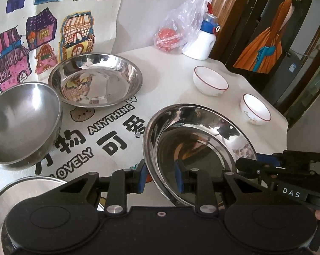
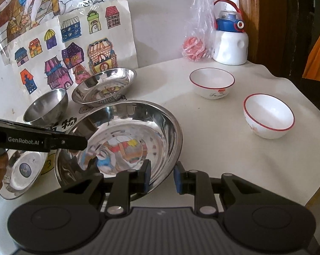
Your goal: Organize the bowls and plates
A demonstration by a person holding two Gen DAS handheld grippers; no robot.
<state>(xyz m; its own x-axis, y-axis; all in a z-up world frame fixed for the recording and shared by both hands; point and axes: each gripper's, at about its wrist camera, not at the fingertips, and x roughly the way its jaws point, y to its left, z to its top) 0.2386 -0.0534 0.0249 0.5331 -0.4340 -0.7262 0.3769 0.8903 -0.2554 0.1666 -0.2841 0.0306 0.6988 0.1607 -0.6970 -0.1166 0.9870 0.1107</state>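
Shiny steel makes the big plate (image 2: 125, 140) look like a mirror. It sits tilted near the middle of the white table (image 2: 223, 148), held at both sides. The left gripper (image 1: 161, 179) pinches its near rim, and the right gripper (image 2: 161, 177) has its pads on each side of the other rim, though I cannot tell if they press. It is probably light, stiff and slippery, so the thin rim is the best hold. Behind it sits a second steel plate (image 2: 104, 89). Right of it stand two small, breakable white bowls (image 2: 212, 82).
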